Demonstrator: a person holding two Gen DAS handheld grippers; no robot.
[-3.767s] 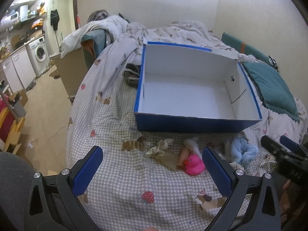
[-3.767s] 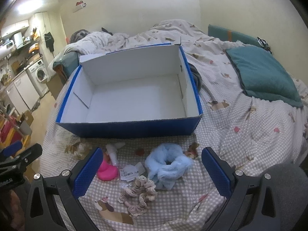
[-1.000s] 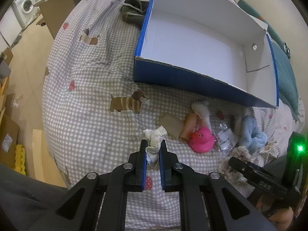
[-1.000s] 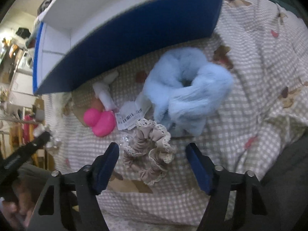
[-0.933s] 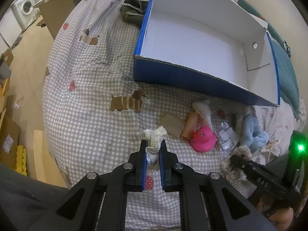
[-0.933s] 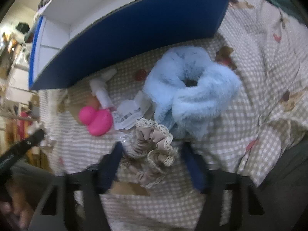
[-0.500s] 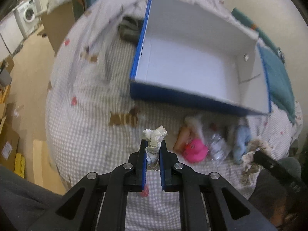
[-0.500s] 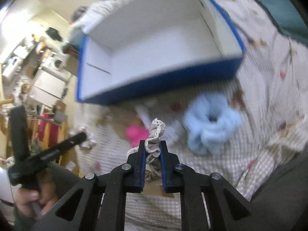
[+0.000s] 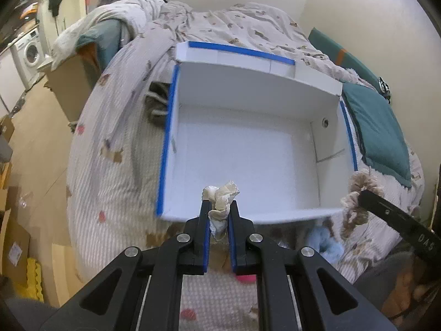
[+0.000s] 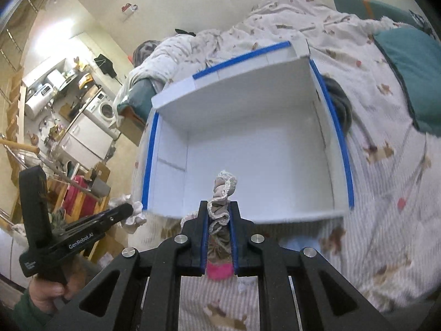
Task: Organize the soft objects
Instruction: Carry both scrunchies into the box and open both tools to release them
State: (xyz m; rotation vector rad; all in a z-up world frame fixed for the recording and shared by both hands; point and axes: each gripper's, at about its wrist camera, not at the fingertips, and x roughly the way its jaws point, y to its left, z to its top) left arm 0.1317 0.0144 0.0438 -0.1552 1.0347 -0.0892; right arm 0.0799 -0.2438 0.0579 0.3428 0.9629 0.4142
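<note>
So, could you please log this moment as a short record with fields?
left claw: shut on cream scrunchie
right claw: shut on beige lace scrunchie
box: open, white inside, blue-edged, nothing visible in it
surface: checked bedspread
left on the bed: blue fluffy scrunchie, pink toy
</note>
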